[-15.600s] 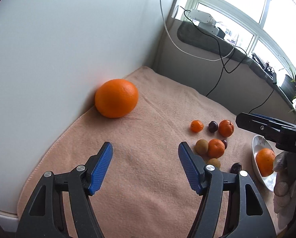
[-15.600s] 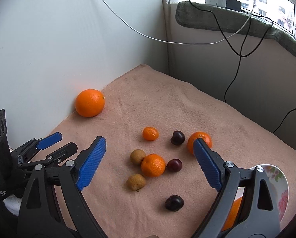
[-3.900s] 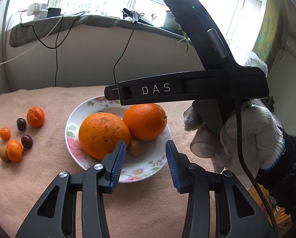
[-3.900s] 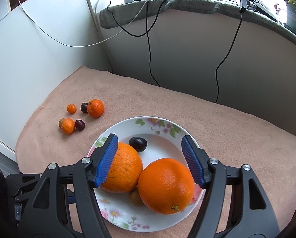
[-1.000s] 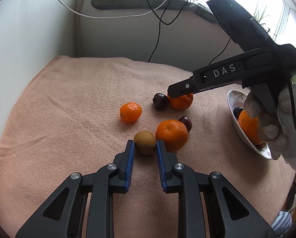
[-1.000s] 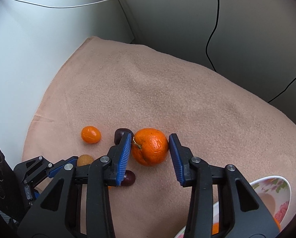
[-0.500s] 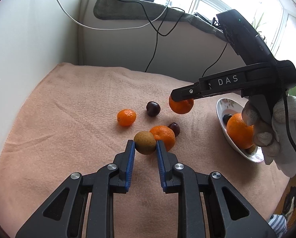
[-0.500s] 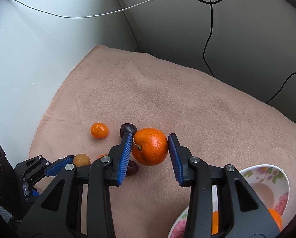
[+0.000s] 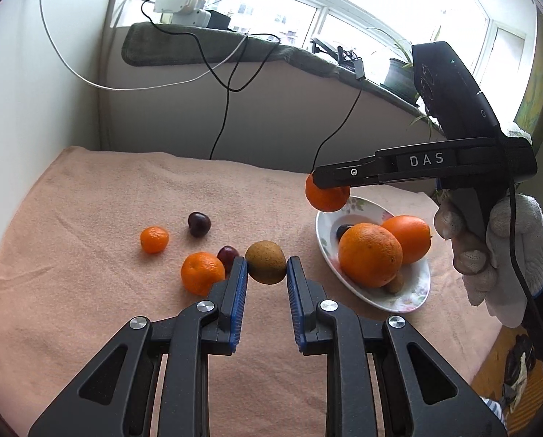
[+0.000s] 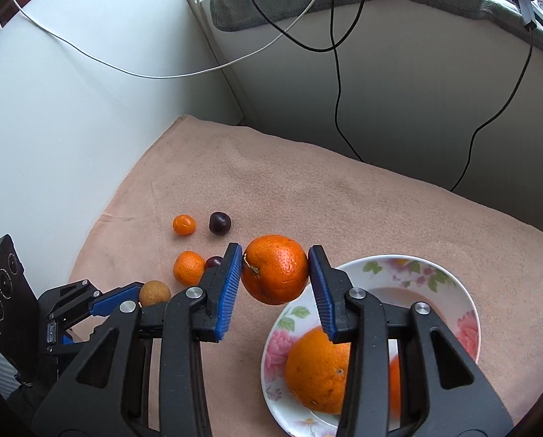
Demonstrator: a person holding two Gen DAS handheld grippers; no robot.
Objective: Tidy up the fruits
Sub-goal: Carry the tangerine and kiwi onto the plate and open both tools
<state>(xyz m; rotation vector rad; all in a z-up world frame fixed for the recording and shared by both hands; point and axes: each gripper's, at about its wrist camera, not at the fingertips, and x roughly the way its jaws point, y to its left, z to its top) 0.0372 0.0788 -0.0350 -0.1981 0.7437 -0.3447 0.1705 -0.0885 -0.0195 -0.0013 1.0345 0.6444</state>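
Moved: both tools have risen off the cloth since a second ago, each carrying its fruit toward the plate (image 10: 464,302)
Left tool (image 9: 266,276): clamped on the brown fruit (image 9: 266,262), held clear above the peach cloth (image 9: 89,189)
Loose fruit: small tangerine (image 9: 154,239), dark plum (image 9: 199,224) lie on the cloth
Right tool (image 10: 275,275): closed narrow on a mandarin (image 10: 275,273), at the plate's near rim
Plate: holds two large oranges (image 9: 369,260)

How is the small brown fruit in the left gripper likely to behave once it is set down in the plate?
The brown fruit looks round and smooth, so it will probably roll. The plate dips inward, so it likely settles against the two big oranges. It looks light.
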